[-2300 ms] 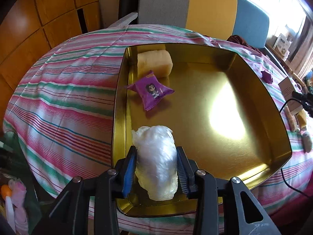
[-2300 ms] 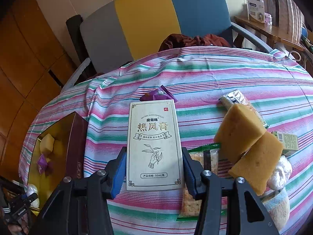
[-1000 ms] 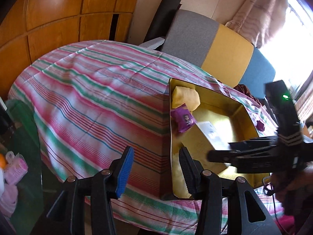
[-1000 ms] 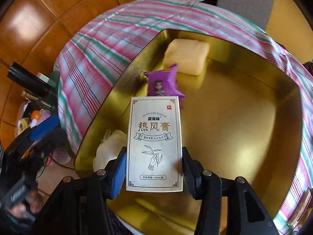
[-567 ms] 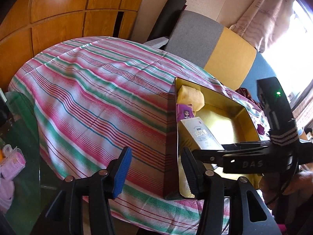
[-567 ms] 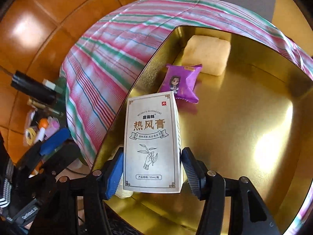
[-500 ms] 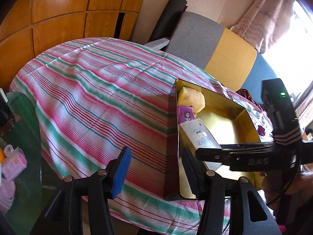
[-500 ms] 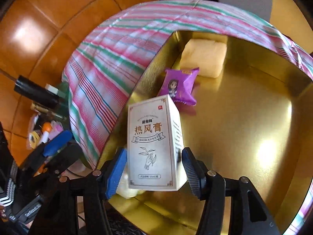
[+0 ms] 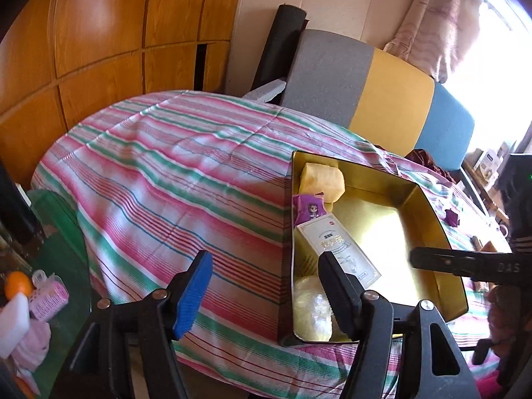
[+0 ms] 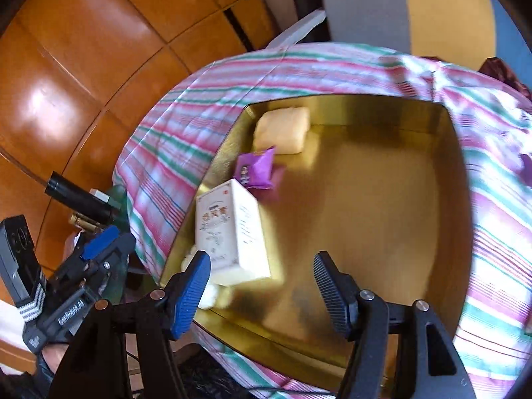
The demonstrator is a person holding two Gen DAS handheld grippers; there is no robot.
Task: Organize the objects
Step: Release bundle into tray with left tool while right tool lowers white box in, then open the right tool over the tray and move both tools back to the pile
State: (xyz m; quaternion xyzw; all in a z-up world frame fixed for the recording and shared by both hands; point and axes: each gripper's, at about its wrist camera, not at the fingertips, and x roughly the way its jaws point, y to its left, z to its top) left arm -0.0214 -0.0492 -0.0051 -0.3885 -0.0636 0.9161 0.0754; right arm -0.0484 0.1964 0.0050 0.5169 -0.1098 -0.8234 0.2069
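Tin [image 10: 345,329]: gold, open, on the striped desk [image 9: 186,179]; it takes the sorted things.
Done: four things lie in the tin, all along its 9 o'clock wall in the right wrist view: sponge [image 10: 282,129] at 11, purple sachet [image 10: 256,166] just below it, white box [image 10: 229,232] at 9, leaning on the plastic wad [image 10: 212,289] at 8.
Box: lies free in the tin, touched by no pad.
Right gripper [image 10: 261,286]: jaws have just been opening, now stand about half apart with nothing between them, above the tin floor at 6.
Left gripper [image 9: 266,286]: jaws have just been opening too; empty, over the tin's outer wall and the cloth.
Left: most of the tin floor is bare. A purple scrap [image 9: 451,216] and small items lie on the desk past the tin at 3 o'clock in the left wrist view, probably next; too small to name.
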